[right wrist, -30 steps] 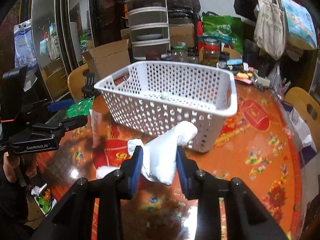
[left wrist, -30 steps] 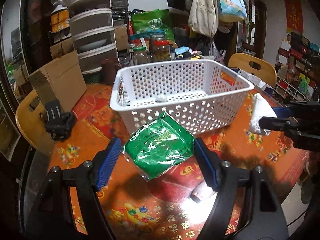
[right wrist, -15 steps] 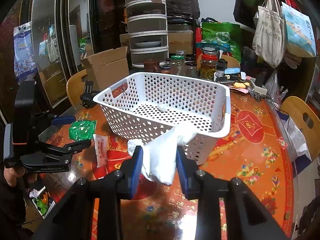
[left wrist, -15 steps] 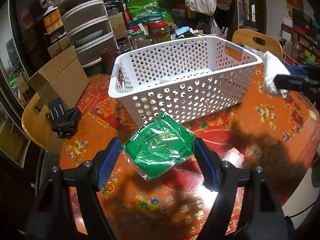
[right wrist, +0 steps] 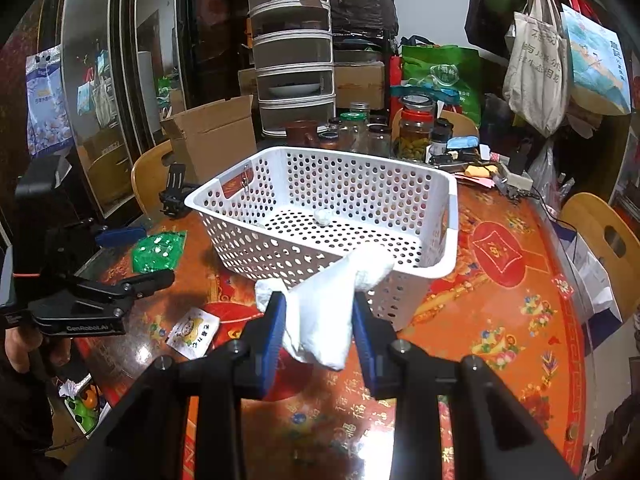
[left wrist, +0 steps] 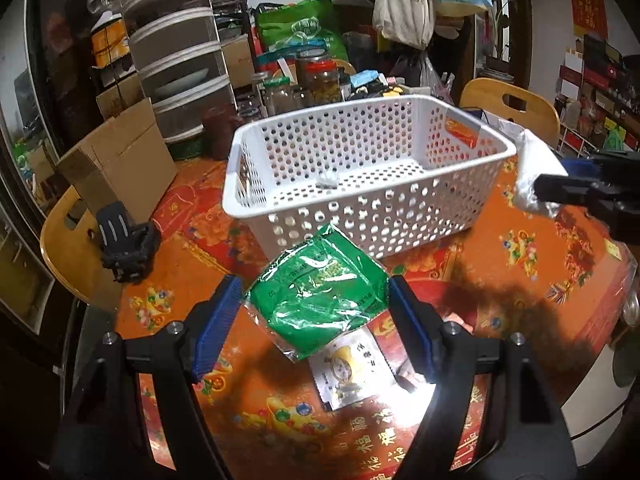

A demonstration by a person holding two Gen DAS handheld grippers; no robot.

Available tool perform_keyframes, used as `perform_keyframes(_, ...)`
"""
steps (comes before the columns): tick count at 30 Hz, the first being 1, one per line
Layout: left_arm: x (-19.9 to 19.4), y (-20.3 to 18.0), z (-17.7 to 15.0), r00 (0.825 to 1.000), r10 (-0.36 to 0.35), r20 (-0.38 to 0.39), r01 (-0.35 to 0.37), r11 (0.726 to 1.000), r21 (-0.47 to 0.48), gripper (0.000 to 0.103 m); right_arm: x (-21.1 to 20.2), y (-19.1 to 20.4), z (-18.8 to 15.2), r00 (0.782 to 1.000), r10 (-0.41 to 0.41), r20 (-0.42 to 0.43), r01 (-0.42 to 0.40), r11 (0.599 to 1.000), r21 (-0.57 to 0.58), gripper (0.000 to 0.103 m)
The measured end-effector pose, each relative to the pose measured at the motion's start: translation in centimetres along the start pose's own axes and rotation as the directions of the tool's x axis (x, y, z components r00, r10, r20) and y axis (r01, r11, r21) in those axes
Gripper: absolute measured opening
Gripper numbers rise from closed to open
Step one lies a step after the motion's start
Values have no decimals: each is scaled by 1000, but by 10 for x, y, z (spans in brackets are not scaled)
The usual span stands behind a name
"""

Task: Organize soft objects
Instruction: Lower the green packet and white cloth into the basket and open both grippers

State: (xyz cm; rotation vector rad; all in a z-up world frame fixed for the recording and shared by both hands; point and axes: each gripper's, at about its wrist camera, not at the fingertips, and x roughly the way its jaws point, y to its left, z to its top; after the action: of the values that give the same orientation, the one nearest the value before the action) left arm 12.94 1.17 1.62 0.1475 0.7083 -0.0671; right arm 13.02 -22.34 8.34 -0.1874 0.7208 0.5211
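A white perforated basket (left wrist: 496, 136) (right wrist: 452, 208) stands on the round red table; a small white lump (left wrist: 329, 179) (right wrist: 322, 216) lies on its floor. My left gripper (left wrist: 316, 320) is shut on a green foil packet (left wrist: 318, 298), held above the table just short of the basket's near wall; it also shows in the right wrist view (right wrist: 160, 250). My right gripper (right wrist: 318, 322) is shut on a white soft bag (right wrist: 328, 312), held above the table at the basket's near rim. That bag shows at the right of the left wrist view (left wrist: 534, 172).
A small white sachet (left wrist: 354, 368) (right wrist: 194, 332) lies on the table under the green packet. A black clamp (left wrist: 124, 244), a cardboard box (left wrist: 116, 164), glass jars (right wrist: 414, 128) and stacked containers (right wrist: 294, 64) ring the basket. Wooden chairs (left wrist: 508, 108) (right wrist: 600, 240) stand around the table.
Both grippers have risen with their loads, so I look down into the basket. The white sachet under the green packet has come into view. The right gripper's bag is now at the basket's rim.
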Motion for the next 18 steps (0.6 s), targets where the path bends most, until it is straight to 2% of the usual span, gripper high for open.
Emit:
perform_keyframes(9, -15, 15, 51, 998, 11, 60, -8, 999, -38, 73, 10, -6, 32, 1000, -22, 13, 22, 1000, 2, 32)
perform_keyframes(18, 28, 32, 106, 1000, 6, 22, -3, 993, -114, 73, 56, -21, 70, 998, -43, -35, 44, 999, 14, 32)
